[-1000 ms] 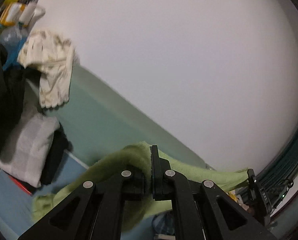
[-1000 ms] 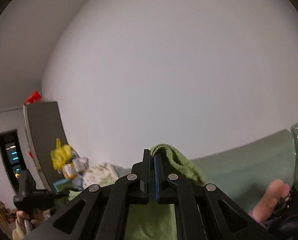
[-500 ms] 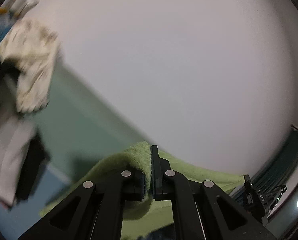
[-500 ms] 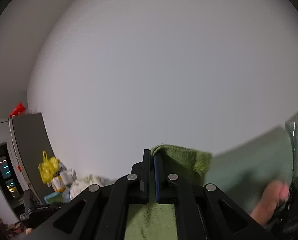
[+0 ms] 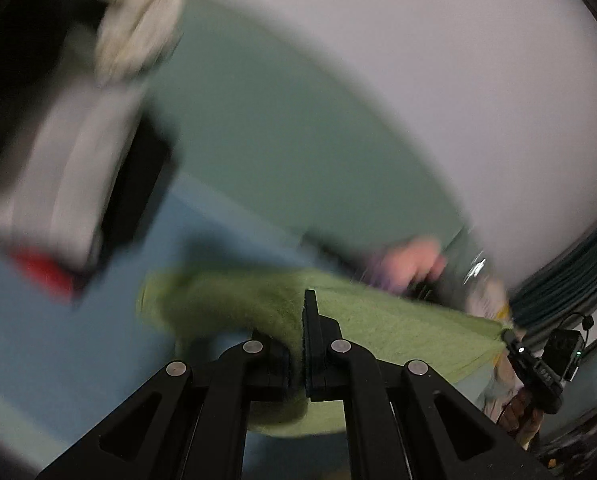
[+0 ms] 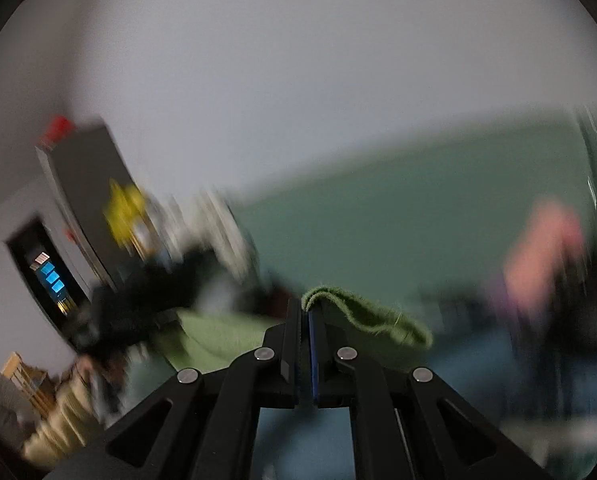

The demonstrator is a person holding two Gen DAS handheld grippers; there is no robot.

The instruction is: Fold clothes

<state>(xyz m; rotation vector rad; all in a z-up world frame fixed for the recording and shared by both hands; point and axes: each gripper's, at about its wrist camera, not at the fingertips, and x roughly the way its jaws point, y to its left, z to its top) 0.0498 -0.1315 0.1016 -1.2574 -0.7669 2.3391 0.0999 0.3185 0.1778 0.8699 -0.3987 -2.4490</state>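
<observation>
Both tongs (image 5: 301, 320) (image 6: 304, 320) seemingly clamp green towel (image 5: 398, 332).

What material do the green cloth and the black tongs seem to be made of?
The green cloth looks like soft terry or fleece: its surface is matte and fuzzy, with loose fibres along the folded edge, and it drapes limply. The left tongs and right tongs look like matte black rigid plastic, probably printed, with round silvery metal pins at the joints. Blur leaves this uncertain.
</observation>
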